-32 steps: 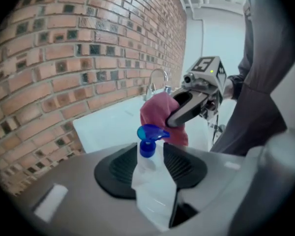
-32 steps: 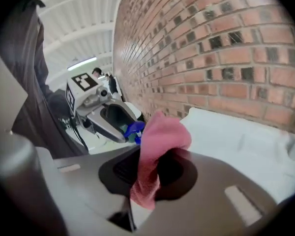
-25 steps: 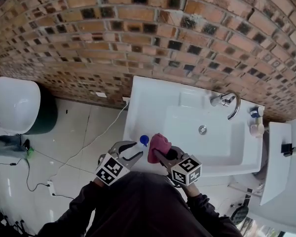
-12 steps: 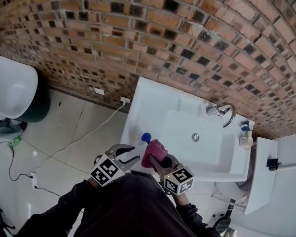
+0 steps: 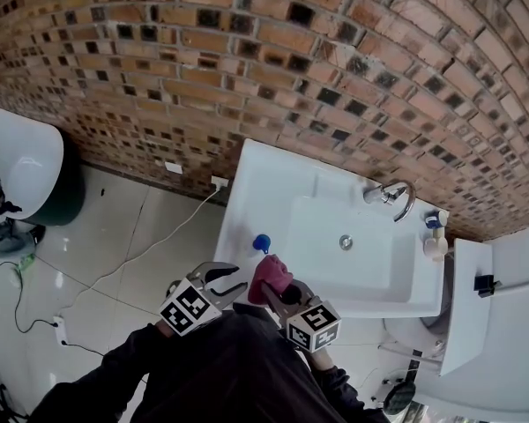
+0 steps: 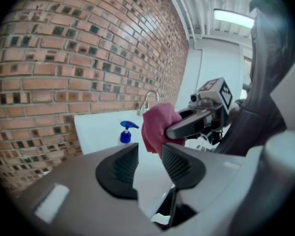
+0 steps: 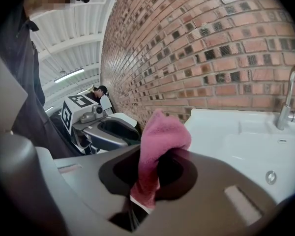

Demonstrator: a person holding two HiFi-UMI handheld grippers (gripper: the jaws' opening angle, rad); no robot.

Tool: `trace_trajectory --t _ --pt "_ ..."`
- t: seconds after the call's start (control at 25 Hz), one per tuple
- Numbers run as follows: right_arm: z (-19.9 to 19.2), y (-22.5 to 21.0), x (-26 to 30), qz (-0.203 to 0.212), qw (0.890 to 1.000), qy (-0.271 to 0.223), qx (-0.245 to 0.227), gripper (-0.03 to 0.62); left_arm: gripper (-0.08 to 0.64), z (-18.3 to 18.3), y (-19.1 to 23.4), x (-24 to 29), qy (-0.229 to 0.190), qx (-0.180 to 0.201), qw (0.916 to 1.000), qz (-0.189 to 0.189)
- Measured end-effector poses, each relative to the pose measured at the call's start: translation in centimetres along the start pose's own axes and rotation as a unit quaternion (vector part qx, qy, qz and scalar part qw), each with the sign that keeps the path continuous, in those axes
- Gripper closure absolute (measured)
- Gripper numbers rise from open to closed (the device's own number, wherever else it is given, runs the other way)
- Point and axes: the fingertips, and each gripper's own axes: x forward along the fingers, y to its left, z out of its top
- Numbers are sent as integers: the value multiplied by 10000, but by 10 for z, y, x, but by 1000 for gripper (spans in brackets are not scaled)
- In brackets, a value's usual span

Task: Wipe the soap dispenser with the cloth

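Note:
A soap dispenser with a blue pump head (image 5: 261, 242) (image 6: 125, 132) stands on the front left corner of the white sink (image 5: 247, 192). My right gripper (image 5: 278, 291) (image 7: 155, 173) is shut on a pink cloth (image 5: 268, 276) (image 7: 160, 144), which sticks up out of its jaws, just right of the dispenser. My left gripper (image 5: 227, 282) (image 6: 150, 161) is open with nothing between its fingers, short of the dispenser at the sink's front edge. The cloth (image 6: 157, 127) hangs just beyond its jaws.
A chrome tap (image 5: 390, 194) curves over the basin at the back right, with a small bottle (image 5: 435, 243) on the sink's right rim. A brick wall (image 5: 247, 69) runs behind. A white bin (image 5: 18, 174) and a cable (image 5: 150, 254) lie on the tiled floor left.
Both grippers have drawn back a little toward the sink's front edge, away from the dispenser. The left jaws stand slightly narrower than before. The cloth stays in the right gripper.

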Motion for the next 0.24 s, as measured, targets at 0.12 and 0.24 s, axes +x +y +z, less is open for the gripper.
trace_trajectory --t 0.12,0.24 --pt "-2 4 1 -10 10000 14 4 534 407 -2 -1 -1 5 15 10000 -30" --pt "-4 7 1 -24 10000 24 -1 534 407 -4 -2 -2 7 28 10000 -62"
